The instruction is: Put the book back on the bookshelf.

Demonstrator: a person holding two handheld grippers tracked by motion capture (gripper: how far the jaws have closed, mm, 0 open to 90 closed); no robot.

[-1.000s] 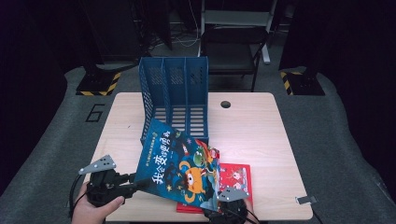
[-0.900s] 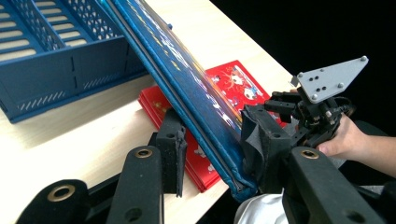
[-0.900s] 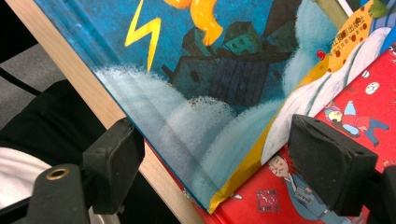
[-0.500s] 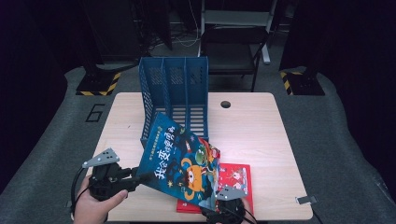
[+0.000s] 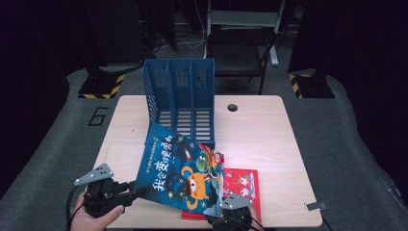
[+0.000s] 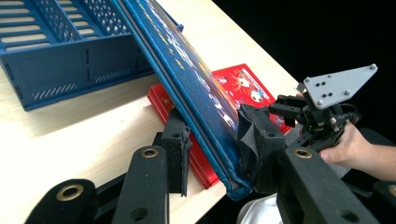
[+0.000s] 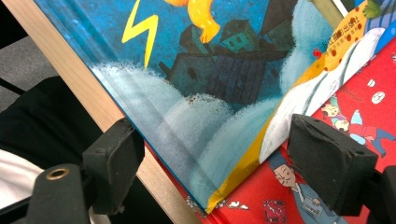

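Note:
A blue picture book (image 5: 185,171) leans tilted over a red book (image 5: 243,185) that lies flat on the table. My left gripper (image 5: 137,192), at the near left, is shut on the blue book's (image 6: 187,79) spine edge, one pad (image 6: 180,147) under it and one (image 6: 254,137) on its cover. At the near edge my right gripper (image 5: 233,207) is open. Its pads (image 7: 114,163) stand wide on either side of the blue book's (image 7: 210,84) lower corner without pressing it, above the red book (image 7: 364,112).
A blue three-slot file rack (image 5: 180,98) stands upright behind the books, its open slots towards me. The wooden table (image 5: 269,139) has a cable hole (image 5: 233,107) and a small clip (image 5: 312,206) at its near right corner. A chair (image 5: 240,48) stands beyond.
The left gripper has shifted slightly with the blue book's edge, and the book sits a little steeper. The right gripper has stayed in place.

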